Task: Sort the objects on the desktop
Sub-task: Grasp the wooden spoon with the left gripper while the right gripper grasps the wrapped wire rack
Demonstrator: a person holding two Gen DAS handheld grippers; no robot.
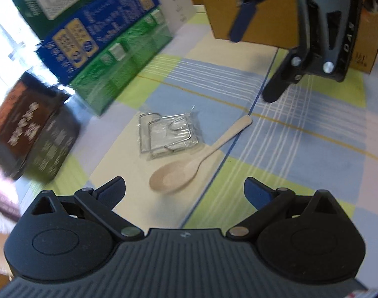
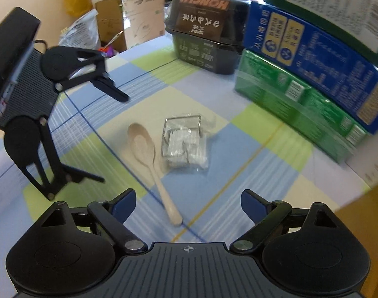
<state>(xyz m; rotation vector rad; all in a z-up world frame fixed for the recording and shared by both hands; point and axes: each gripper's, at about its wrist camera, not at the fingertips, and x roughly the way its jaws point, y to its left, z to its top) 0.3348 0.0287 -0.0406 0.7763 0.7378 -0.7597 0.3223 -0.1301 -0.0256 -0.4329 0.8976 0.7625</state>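
Note:
A pale wooden spoon [image 1: 189, 164] lies on the checked tablecloth [image 1: 300, 149], its bowl toward my left gripper [image 1: 185, 188]. Beside it sits a wire rack wrapped in clear plastic [image 1: 169, 134]. The left gripper stands open just short of the spoon's bowl, with nothing between its fingers. In the right wrist view the spoon [image 2: 149, 154] points its handle at my right gripper [image 2: 187, 198], which is open and holds nothing. The wrapped rack [image 2: 184, 144] lies to the right of the spoon. Each gripper shows in the other's view, hovering over the cloth: the right [image 1: 257, 57], the left [image 2: 107, 136].
Green, blue and dark green boxes [image 2: 313, 79] are stacked along one side of the table. A black container with a brown label [image 2: 203, 37] stands next to them. A cardboard box [image 1: 263, 19] sits behind the right gripper. Bags and card packaging [image 2: 109, 17] crowd the far edge.

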